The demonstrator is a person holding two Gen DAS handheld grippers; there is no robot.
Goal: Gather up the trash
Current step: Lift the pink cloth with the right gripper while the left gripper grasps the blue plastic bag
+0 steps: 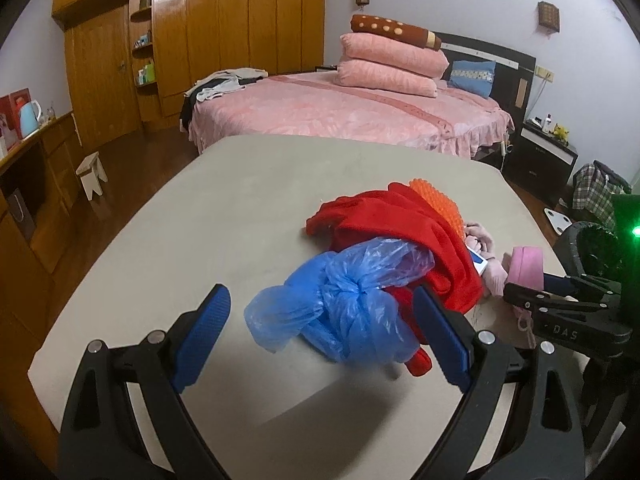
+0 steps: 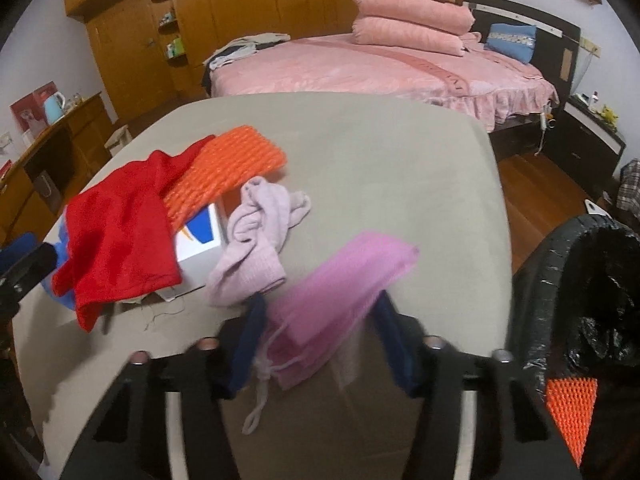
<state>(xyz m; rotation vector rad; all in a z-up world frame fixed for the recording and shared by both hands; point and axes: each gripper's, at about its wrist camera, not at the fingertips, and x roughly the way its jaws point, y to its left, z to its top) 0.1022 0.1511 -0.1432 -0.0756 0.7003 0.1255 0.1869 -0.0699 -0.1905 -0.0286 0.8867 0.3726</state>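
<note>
1. Blue pads of the left tool stand wide apart, and a crumpled blue plastic bag lies on the surface between them; neither pad presses on it.
2. Landmark for all places below: the red cloth, heaped on the grey surface.
3. Blue plastic bag: partly tucked under the near edge of the red cloth, touching it.
4. Orange mesh sleeve: lies at the far side of the red cloth, one end under it.
5. White card with a blue and orange print: flat beneath the red cloth, with one part showing.
6. Pale pink cloth: bunched just beside the red cloth, on the side toward the right tool.
7. Right tool: its dark blue fingers bracket a pink mesh drawstring pouch, which sits beyond the pale pink cloth from the red cloth. Motion blur hides the contact, so whether the pads clamp the pouch cannot be told. A cord loop hangs from the pouch.
8. Bin with a black liner: off the surface edge, well apart from the red cloth, past the right tool. Orange mesh shows at its near side.
</note>
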